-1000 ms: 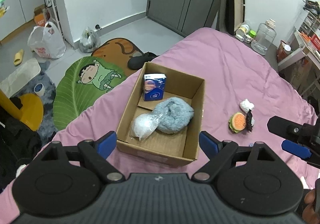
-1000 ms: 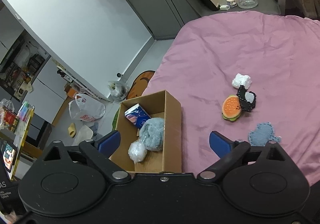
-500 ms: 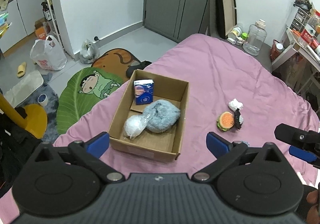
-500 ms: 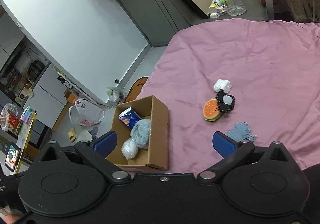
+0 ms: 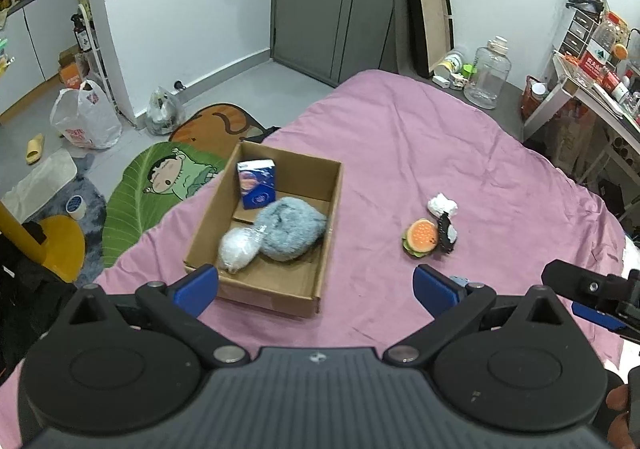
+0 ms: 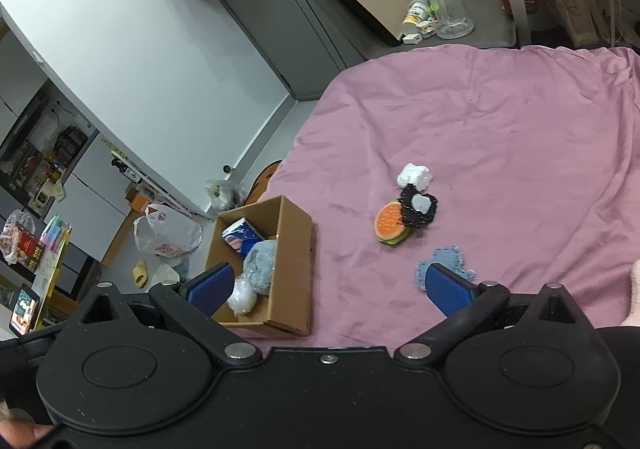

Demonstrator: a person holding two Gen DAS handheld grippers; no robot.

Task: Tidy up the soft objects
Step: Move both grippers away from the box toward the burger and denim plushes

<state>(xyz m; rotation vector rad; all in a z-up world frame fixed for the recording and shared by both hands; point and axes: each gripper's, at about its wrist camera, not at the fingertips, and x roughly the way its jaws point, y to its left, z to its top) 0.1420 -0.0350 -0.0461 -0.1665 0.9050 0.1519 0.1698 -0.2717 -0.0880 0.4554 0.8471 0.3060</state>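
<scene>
We see the cardboard box (image 5: pixel 276 281) on the pink bedspread (image 5: pixel 460 153), holding a blue carton (image 5: pixel 256 185), a grey fluffy ball (image 5: pixel 290 235) and a white bagged bundle (image 5: pixel 238 249). Beside it, apart, lie a burger toy (image 5: pixel 420 237), a black heart patch (image 6: pixel 418 205), a white wad (image 6: pixel 415 175) and a blue fabric piece (image 6: pixel 444 263). Left gripper (image 5: pixel 316 285) and right gripper (image 6: pixel 328 285) hang with jaws spread wide, empty.

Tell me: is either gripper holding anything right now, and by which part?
Nothing is held. Left gripper and right gripper are both wide open and empty above the bed.
</scene>
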